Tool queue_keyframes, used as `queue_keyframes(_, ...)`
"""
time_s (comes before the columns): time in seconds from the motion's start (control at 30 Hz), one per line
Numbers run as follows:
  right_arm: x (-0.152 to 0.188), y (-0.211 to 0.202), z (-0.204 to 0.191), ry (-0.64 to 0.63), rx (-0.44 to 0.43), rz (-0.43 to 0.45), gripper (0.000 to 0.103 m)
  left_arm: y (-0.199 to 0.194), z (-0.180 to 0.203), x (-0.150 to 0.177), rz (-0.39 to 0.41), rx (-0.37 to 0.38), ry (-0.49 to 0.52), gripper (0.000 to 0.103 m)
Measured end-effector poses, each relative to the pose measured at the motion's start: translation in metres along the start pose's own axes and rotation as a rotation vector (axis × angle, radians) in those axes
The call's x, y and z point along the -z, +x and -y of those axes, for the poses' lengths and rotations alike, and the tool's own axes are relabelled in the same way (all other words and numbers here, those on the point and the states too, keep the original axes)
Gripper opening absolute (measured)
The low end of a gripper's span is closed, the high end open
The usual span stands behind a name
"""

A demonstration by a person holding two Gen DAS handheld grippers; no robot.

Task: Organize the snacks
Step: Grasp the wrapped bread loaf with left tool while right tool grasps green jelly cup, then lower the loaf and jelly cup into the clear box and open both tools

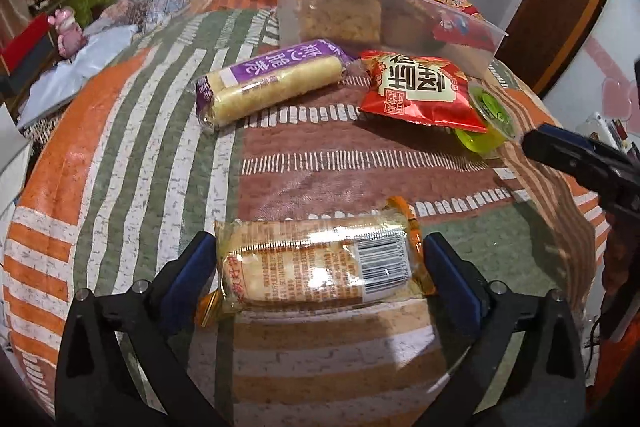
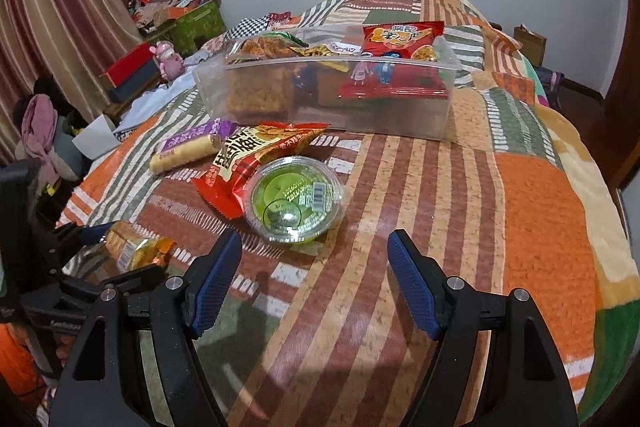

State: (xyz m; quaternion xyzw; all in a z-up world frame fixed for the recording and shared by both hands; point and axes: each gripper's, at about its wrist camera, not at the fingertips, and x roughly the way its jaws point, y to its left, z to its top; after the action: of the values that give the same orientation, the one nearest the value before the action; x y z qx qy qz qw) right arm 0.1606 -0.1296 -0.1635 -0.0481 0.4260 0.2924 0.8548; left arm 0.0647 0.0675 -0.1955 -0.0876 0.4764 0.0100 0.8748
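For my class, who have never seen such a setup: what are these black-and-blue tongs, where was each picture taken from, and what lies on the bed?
No robot here: a person holds a two-finger claw in each hand, each with a camera looking along its fingers. The left claw brackets an orange-wrapped biscuit packet; whether it grips is unclear. The right claw is open and empty above the striped patchwork blanket. On the blanket lie a purple-wrapped roll snack, a red crisp bag, a green lidded plastic cup and a clear plastic box already holding snacks.

Striped bed quilt carries loose snacks and clear bin.
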Motion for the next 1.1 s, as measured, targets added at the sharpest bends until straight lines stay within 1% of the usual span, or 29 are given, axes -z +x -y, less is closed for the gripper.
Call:
queue_keyframes(0.1,-0.004,0.011,-0.003,-0.012,-0.006,-0.018,0.073,0.000,0.000,0.001,0.022,0.002,0.007,0.102)
queue_keyframes(0.13,-0.004,0.014,-0.004,-0.015,-0.008,-0.025,0.073,0.000,0.000,0.000,0.027,0.003,0.008,0.099)
queue_keyframes(0.23,-0.006,0.023,-0.007,-0.027,-0.017,-0.046,0.072,-0.002,-0.001,-0.003,0.034,0.000,0.011,0.085)
queue_keyframes(0.27,-0.006,0.026,-0.007,-0.027,-0.020,-0.052,0.072,-0.003,-0.002,-0.005,0.034,0.004,0.011,0.082)
queue_keyframes(0.33,-0.008,0.029,-0.007,-0.019,-0.030,-0.060,0.072,-0.005,-0.003,-0.008,0.040,0.020,0.008,0.080)
queue_keyframes(0.37,-0.009,0.030,-0.006,-0.016,-0.033,-0.057,0.070,-0.006,-0.003,-0.009,0.044,0.026,0.008,0.079)
queue_keyframes(0.4,-0.010,0.030,-0.005,-0.012,-0.038,-0.054,0.065,-0.007,-0.002,-0.011,0.049,0.027,0.012,0.079)
queue_keyframes(0.43,-0.011,0.030,-0.005,-0.007,-0.048,-0.054,0.063,-0.009,-0.001,-0.012,0.055,0.027,0.016,0.079)
queue_keyframes(0.47,-0.011,0.030,-0.004,-0.002,-0.059,-0.053,0.059,-0.010,0.001,-0.013,0.064,0.028,0.019,0.079)
queue_keyframes(0.53,-0.011,0.030,-0.005,0.001,-0.067,-0.052,0.049,-0.015,0.003,-0.018,0.081,0.035,0.022,0.079)
queue_keyframes(0.77,-0.007,0.019,-0.006,-0.001,-0.053,-0.021,0.048,-0.033,0.010,-0.037,0.151,0.040,0.032,0.079)
queue_keyframes(0.83,-0.008,0.014,-0.003,0.010,-0.058,-0.011,0.045,-0.038,0.012,-0.044,0.173,0.040,0.033,0.079)
queue_keyframes(1.1,-0.024,-0.006,0.004,0.023,-0.046,0.061,0.045,-0.049,0.013,-0.071,0.230,0.050,0.021,0.079)
